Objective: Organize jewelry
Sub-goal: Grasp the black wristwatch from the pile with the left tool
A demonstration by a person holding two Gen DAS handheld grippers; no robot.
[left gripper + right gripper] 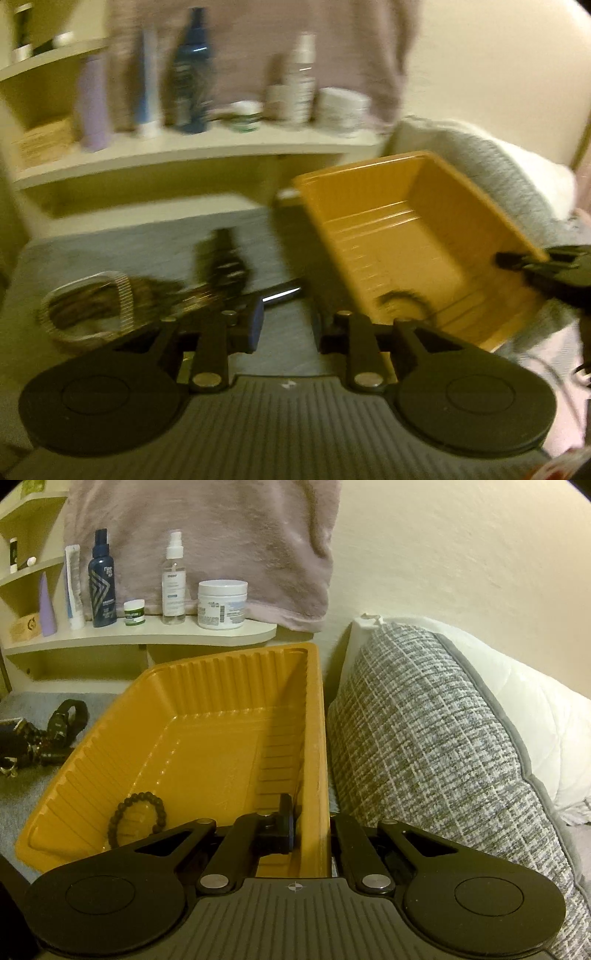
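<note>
Step in hand: looks like mid-sort to me. One beaded bracelet already sits in the orange tray, lower left of the right wrist view; the rest of the jewelry pile is on the grey surface, left-centre of the left wrist view.
Right hand-held gripper: clamped narrow on the tray's right wall, one finger inside, the other outside. I'd say it's steadying or tipping the tray, which sits tilted.
Left hand-held gripper: jaws wide apart, holding nothing, hovering just short of the pile. That view is pretty blurry.
Pile: a black watch, a pale banded bangle at lower left, and darker bits I can't make out.
Next move: probably reach forward-left, close on one piece, carry it right into the tray. Tangled pieces could drag along.
</note>
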